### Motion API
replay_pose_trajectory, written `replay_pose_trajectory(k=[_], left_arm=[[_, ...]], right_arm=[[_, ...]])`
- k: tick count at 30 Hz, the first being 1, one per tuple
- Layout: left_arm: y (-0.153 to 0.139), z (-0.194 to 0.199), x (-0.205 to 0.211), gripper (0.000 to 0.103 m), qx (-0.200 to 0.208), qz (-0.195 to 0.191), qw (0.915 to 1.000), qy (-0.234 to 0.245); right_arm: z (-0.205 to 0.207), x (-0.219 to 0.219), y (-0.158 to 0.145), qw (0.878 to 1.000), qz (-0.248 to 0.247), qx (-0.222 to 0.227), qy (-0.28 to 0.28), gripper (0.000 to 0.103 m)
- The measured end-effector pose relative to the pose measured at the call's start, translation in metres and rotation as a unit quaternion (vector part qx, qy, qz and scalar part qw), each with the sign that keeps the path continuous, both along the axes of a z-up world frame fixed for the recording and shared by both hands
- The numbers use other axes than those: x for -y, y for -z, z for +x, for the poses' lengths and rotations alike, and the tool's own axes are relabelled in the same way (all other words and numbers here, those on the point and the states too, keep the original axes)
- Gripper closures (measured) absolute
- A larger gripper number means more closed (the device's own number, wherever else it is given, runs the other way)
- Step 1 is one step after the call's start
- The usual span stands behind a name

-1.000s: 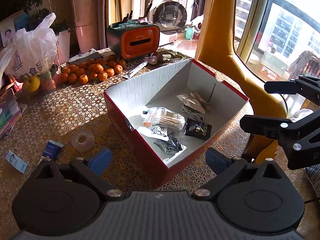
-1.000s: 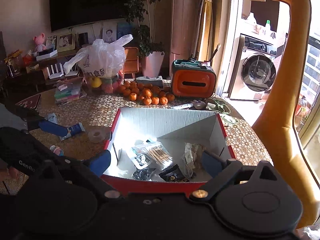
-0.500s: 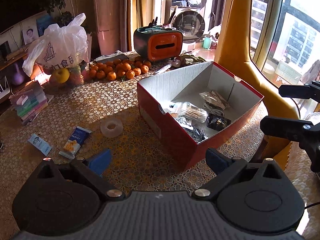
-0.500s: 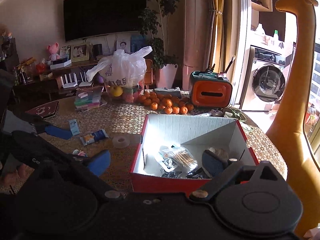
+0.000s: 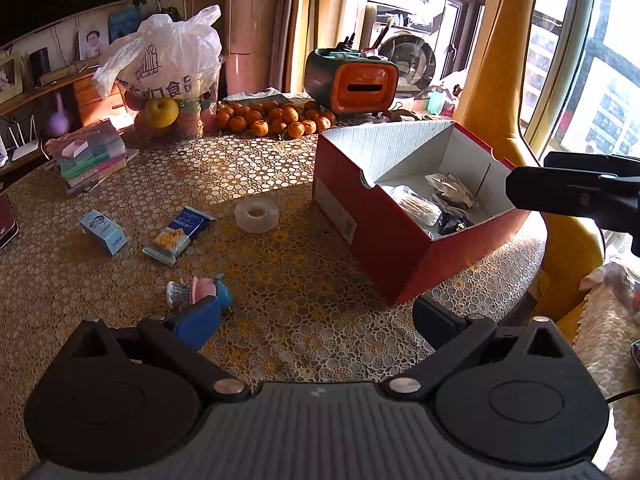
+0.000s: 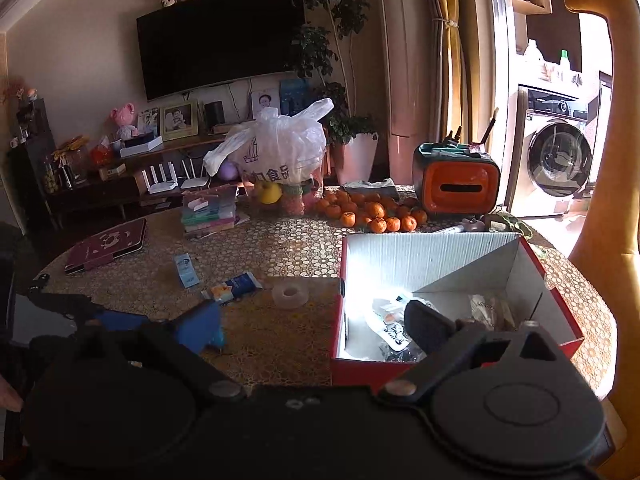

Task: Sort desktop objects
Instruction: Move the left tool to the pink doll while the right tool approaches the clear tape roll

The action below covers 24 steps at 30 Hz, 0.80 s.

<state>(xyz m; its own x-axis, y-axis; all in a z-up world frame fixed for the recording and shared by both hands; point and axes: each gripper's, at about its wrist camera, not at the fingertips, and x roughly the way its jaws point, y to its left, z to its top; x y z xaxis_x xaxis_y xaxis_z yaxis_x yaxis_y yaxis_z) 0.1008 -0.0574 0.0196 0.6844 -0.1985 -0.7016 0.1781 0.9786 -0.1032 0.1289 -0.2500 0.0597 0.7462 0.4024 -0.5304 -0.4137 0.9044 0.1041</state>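
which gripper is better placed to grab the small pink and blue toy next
Left, probably. The left gripper is open with the toy just ahead of its left finger; the open right gripper faces the red box.

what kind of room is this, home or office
Most likely a home living room. A wall-mounted TV hangs above a shelf of framed photos, a washing machine stands near the window, and tangerines lie on the lace-covered table.

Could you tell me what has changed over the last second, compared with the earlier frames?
The left gripper has drawn back from over the red box and swung left, so the tape roll, snack packet and small toy now lie ahead. The right gripper pulled back too. Both jaws stayed open and empty; nothing on the table moved.
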Motion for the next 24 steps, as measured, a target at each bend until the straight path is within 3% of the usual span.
replay_pose_trajectory(k=[11, 24], left_arm=[[0.024, -0.010, -0.042, 0.000, 0.006, -0.023, 0.9986, -0.048], [0.048, 0.015, -0.069, 0.000, 0.008, -0.022, 0.9984, -0.051]], right_arm=[[0.013, -0.048, 0.012, 0.999, -0.009, -0.003, -0.034, 0.004], [0.042, -0.093, 0.040, 0.998, -0.031, -0.018, -0.055, 0.004]])
